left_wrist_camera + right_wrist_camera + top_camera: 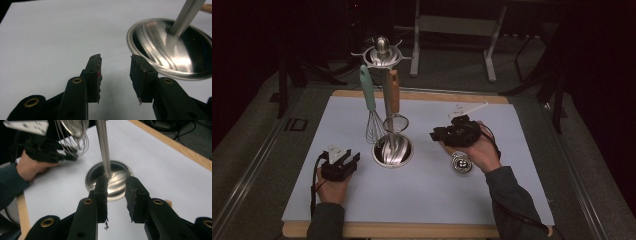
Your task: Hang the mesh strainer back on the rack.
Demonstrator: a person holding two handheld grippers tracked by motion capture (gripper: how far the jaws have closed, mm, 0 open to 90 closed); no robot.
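Right gripper view: your right gripper (116,197) has its fingers (101,195) apart on nothing, the stand (110,180) just beyond their tips. Your left gripper (115,75) is also spread and empty, the stand's dish ahead to the right of its fingers.

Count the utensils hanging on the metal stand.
2: a teal-handled wire whisk hangs at the left of the stand's pole, a wooden-handled mesh strainer at its right. Others may hang hidden behind the pole.

Dim surroundings, bright mat (427,190), glare on steel base (175,50).
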